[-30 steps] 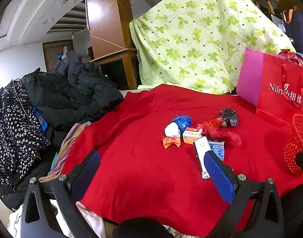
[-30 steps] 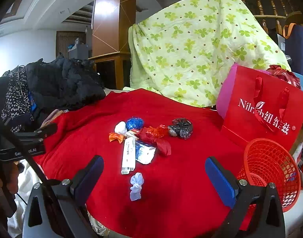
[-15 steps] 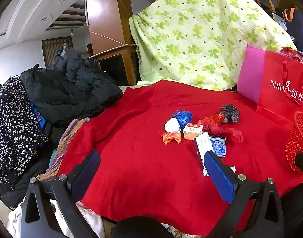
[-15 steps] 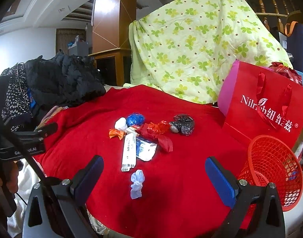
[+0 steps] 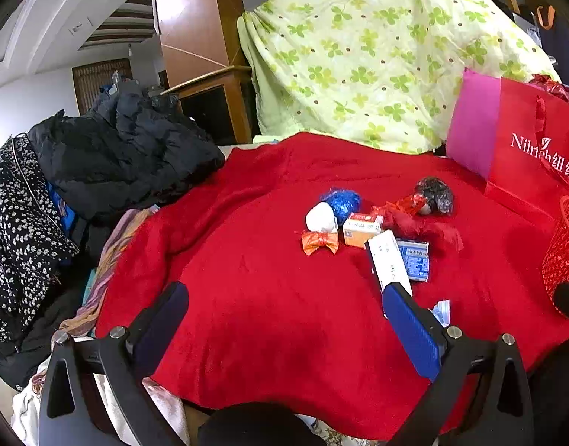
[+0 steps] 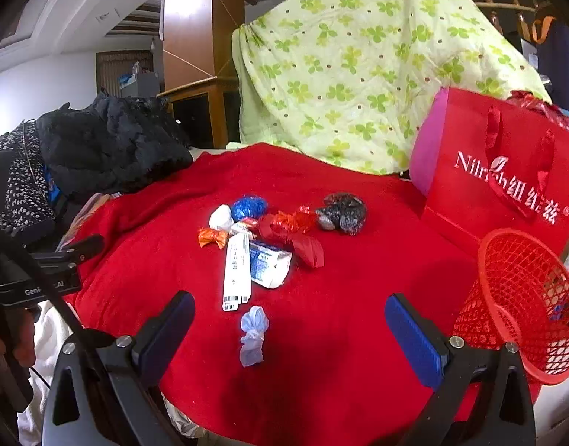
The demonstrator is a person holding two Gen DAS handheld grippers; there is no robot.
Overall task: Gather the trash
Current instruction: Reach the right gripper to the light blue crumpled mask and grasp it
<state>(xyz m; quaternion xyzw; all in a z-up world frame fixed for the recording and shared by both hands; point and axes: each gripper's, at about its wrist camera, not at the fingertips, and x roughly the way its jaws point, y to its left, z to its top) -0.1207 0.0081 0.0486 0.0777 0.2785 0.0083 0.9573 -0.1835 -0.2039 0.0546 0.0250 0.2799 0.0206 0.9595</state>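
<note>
Left wrist view: the left tool [image 5: 284,308] hangs released over a red blanket [image 5: 247,297], its blue pads wide apart with nothing between them. Ahead lies the trash in a loose cluster: a white wad [image 5: 321,217] touching a blue foil ball [image 5: 342,200], an orange bow-shaped wrapper [image 5: 320,242] just in front of the wad, a small orange box [image 5: 360,228], a long white carton [image 5: 388,264] lying over a blue-printed pack [image 5: 416,264], crumpled red wrappers [image 5: 420,225] and a dark crumpled ball [image 5: 435,195] farthest back. A red mesh basket [image 5: 563,256] shows at the right edge, beside a red gift bag [image 5: 526,163]. Dark coats [image 5: 128,156] are piled at the left, and a clover-print quilt [image 5: 377,55] is draped behind.

Right wrist view: the right tool [image 6: 290,325] is also released, empty, above the blanket's near edge. A pale blue twisted wrapper [image 6: 253,332] lies between its pads, apart from the cluster. The basket stands upright at the right, near the right-hand pad. The left tool shows at the left edge.
</note>
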